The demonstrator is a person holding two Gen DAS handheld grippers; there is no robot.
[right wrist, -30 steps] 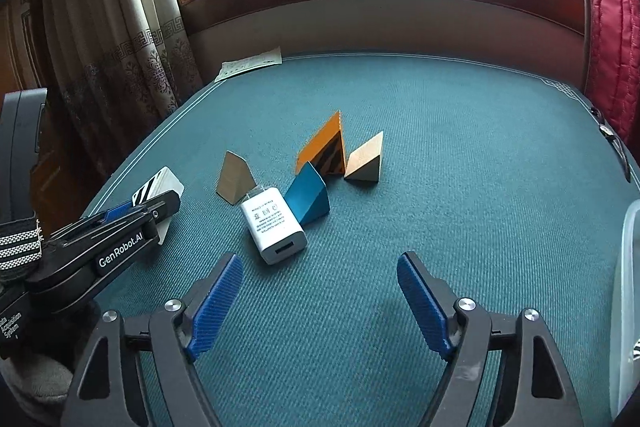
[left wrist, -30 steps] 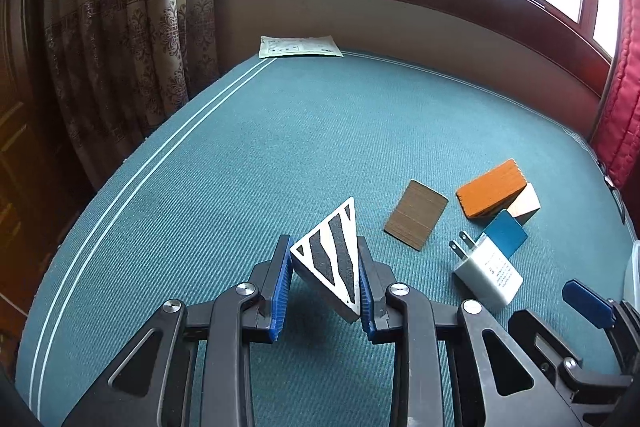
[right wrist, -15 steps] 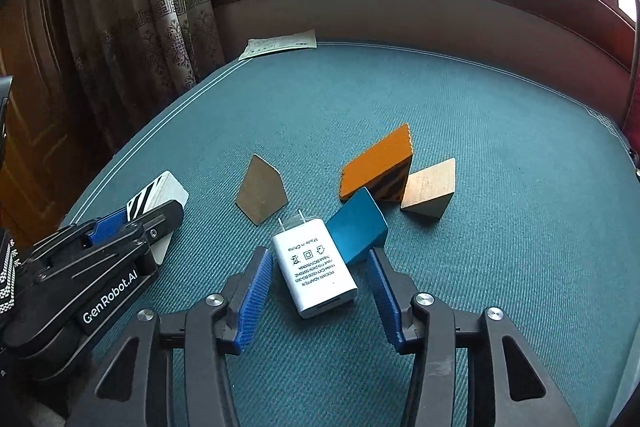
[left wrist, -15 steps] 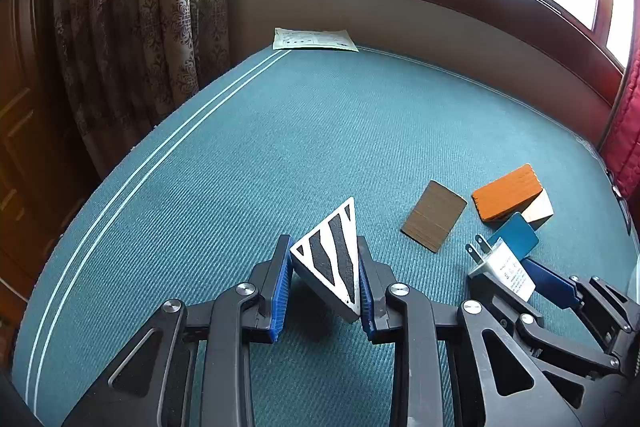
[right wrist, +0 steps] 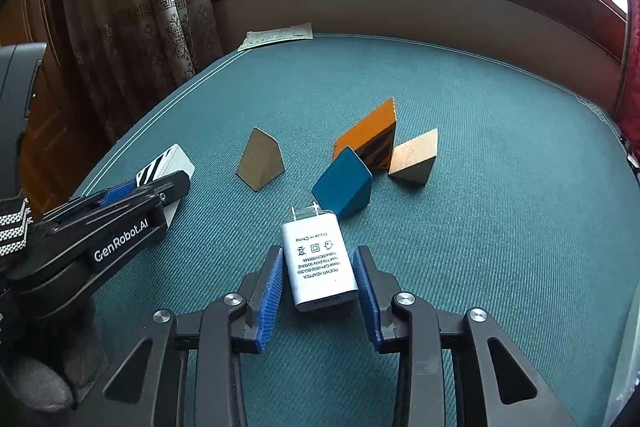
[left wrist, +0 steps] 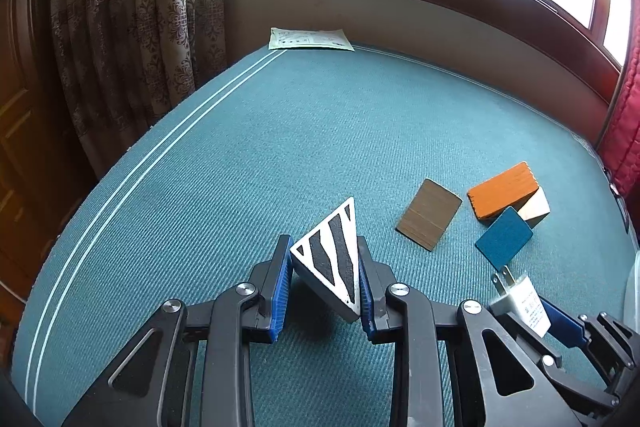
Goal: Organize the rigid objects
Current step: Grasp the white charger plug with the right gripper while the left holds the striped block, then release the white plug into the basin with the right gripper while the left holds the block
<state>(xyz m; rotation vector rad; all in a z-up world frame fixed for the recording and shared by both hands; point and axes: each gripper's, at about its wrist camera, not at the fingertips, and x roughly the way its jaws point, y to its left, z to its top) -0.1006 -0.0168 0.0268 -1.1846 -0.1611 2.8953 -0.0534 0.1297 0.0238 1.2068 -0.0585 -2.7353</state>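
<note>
Two blue pads of the right hand-held gripper (right wrist: 318, 289) flank the white power adapter (right wrist: 317, 263), which lies flat on the teal ribbed desk (right wrist: 500, 227) directly ahead. Its long axis runs along the fingers, prongs pointing away toward the blue wedge (right wrist: 343, 183). Whether the pads already press its smooth plastic sides I cannot tell. The left hand-held gripper (left wrist: 324, 281) is clamped on a zebra-striped triangular wedge (left wrist: 330, 259), held just above the desk. Brown (right wrist: 260, 163), orange (right wrist: 366, 139) and pale wooden (right wrist: 414, 157) wedges sit beyond the adapter.
</note>
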